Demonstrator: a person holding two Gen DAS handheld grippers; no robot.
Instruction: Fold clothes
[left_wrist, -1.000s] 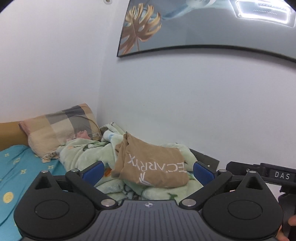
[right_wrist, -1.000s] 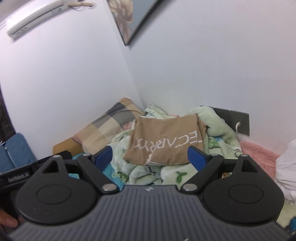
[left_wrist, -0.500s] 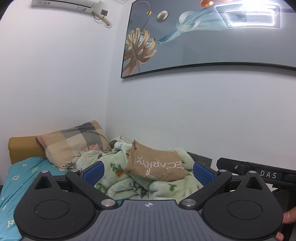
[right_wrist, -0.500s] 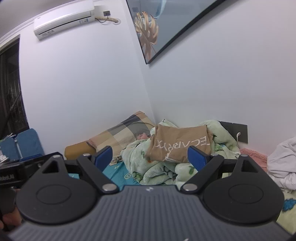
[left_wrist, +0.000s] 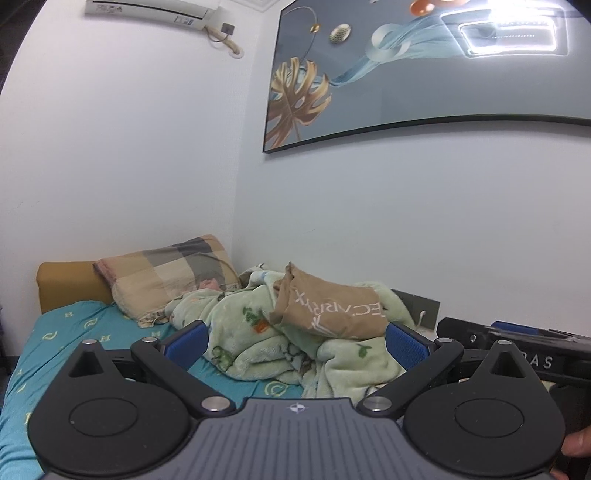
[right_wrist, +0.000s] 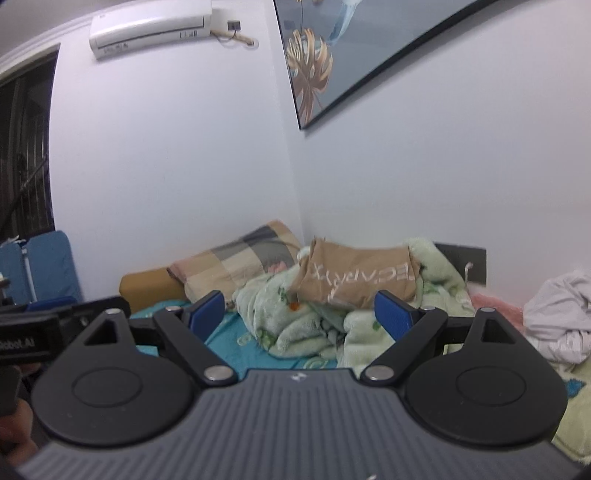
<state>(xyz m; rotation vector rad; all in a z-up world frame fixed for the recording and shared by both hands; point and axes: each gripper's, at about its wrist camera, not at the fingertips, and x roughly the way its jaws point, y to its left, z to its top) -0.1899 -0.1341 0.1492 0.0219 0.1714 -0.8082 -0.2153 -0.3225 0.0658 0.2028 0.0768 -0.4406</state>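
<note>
Both claws are spread wide and hold nothing. The left gripper (left_wrist: 293, 345) and right gripper (right_wrist: 299, 314) point along the bed, well short of the folded tan garment (left_wrist: 328, 310), which rests ahead between the jaws on the green blanket (left_wrist: 251, 339). The next item is probably the white clothes pile (right_wrist: 557, 314), right of the right claw. Approach low, pinch 1 edge per claw.

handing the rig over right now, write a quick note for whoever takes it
Left gripper: open, empty, held in the air facing the bed.
Right gripper: open, empty, held beside it.
Tan folded garment with white lettering rests on the green blanket, by the wall corner near the pillow.
White crumpled clothes lie at the right on the bed.
Done: tan piece looks folded and set down.
Left: probably the white pile next.
</note>
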